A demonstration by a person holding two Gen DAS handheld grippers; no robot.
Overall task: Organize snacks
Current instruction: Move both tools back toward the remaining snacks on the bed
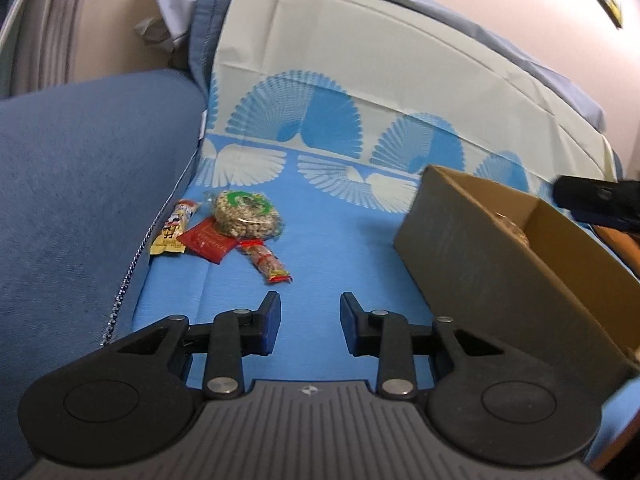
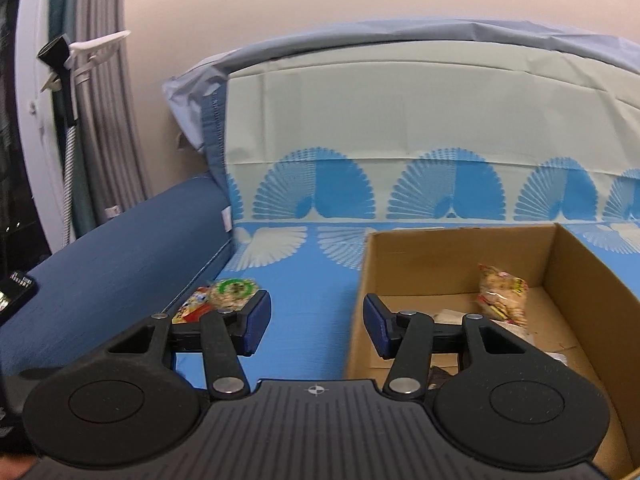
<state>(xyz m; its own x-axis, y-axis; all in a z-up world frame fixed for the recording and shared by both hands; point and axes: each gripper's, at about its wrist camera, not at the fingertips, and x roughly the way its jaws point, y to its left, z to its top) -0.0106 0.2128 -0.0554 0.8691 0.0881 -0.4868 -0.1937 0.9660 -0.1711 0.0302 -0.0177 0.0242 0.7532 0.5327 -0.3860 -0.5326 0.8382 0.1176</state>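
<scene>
Snacks lie in a small cluster on the blue patterned cloth [image 1: 332,216] that covers the sofa seat, close against the dark blue armrest [image 1: 80,200]: a round nut cake [image 1: 245,216] in clear wrap, a red packet [image 1: 208,245] partly under it, a yellow-ended bar [image 1: 176,228] beside that, and a narrow red-trimmed nut bar [image 1: 266,262] nearest the left gripper [image 1: 310,312]. That gripper hangs just short of the cluster with its jaws partly spread and nothing between them, aimed at the nut bar, which looks like the next pick.

To the right sits the cardboard box [image 2: 568,264], open at the top, evidently the place where the snacks are being gathered. Inside, a cracker bag [image 2: 502,294] leans toward the far corner, and a few paler wrappers lie on the floor of the box, too hidden behind the gripper to name. The right gripper [image 2: 316,320] hovers by the box's near left corner, jaws apart and empty, one finger over the box, the other over the cloth.
</scene>
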